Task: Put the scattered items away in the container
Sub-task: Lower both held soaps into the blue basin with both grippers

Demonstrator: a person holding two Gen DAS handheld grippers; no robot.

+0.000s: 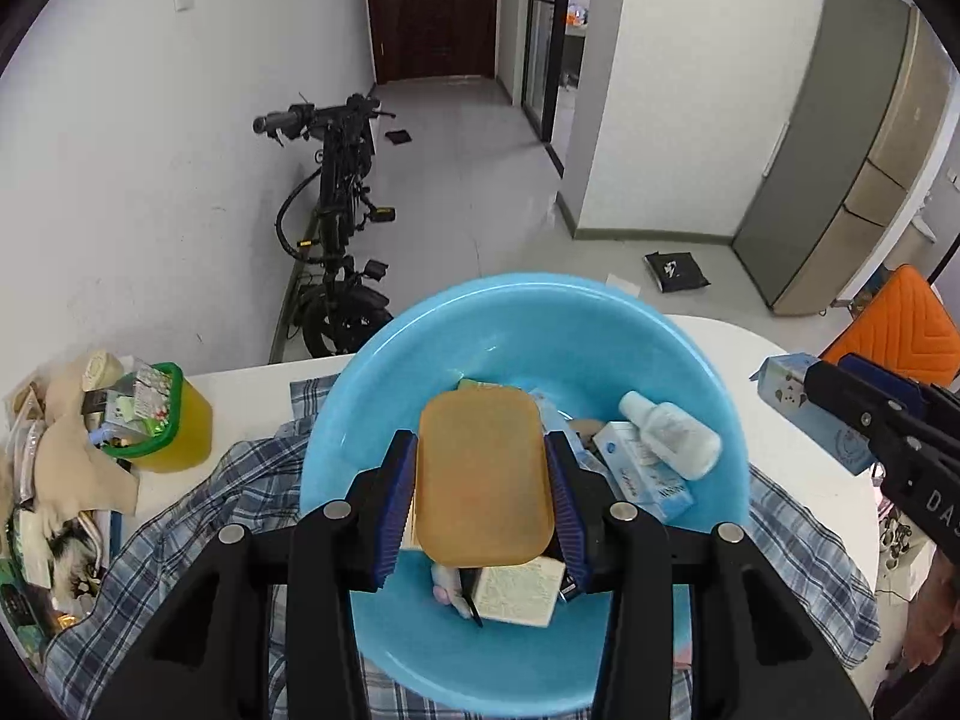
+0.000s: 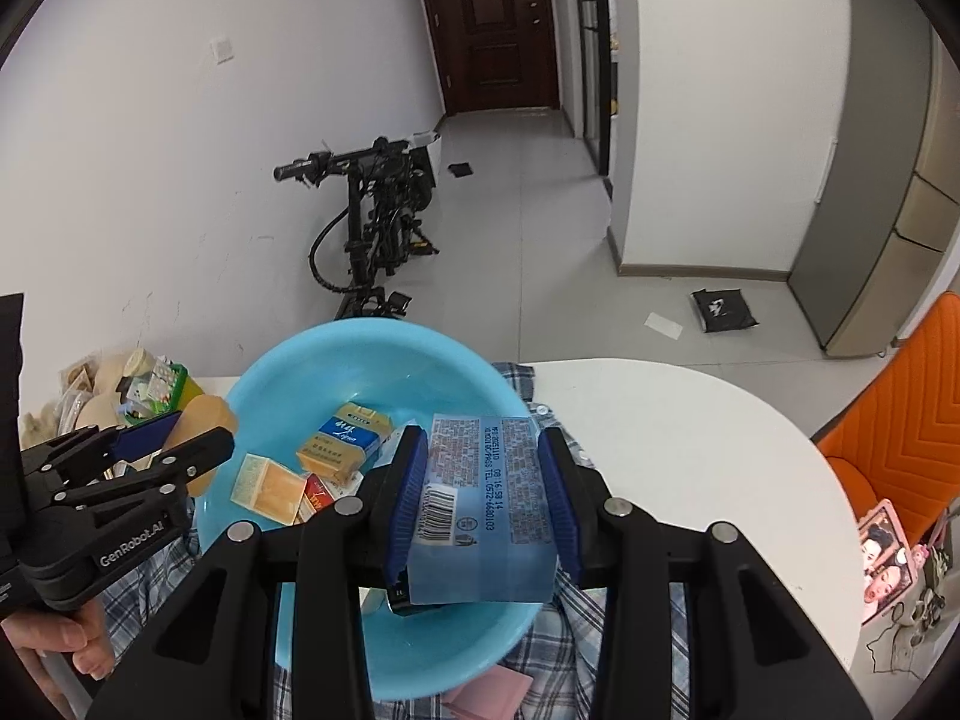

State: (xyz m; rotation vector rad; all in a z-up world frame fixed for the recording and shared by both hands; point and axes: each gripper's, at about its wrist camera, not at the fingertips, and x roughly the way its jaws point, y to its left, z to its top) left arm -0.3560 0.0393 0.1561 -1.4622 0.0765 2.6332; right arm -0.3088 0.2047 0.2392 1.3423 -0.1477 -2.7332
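A blue plastic basin [image 1: 516, 324] sits on a plaid cloth on the white table; it also shows in the right wrist view [image 2: 300, 372]. My left gripper [image 1: 483, 468] is shut on a tan rounded lid-like case [image 1: 483, 474], held over the basin. My right gripper [image 2: 483, 480] is shut on a light blue carton [image 2: 486, 504] with a barcode, held above the basin's right rim. Inside the basin lie a white bottle [image 1: 672, 435], a blue-white box [image 1: 645, 474], a yellow-blue box [image 2: 345, 441] and a small orange box [image 2: 270, 489]. The carton also shows at the right of the left wrist view [image 1: 792, 402].
A yellow-green bin [image 1: 159, 420] stuffed with packets and a pile of clutter [image 1: 48, 480] stand at the table's left. A plaid cloth [image 1: 198, 516] lies under the basin. An orange chair [image 2: 900, 420] is on the right, a photo frame [image 2: 885, 552] near it. A black bike [image 1: 336, 228] leans on the wall.
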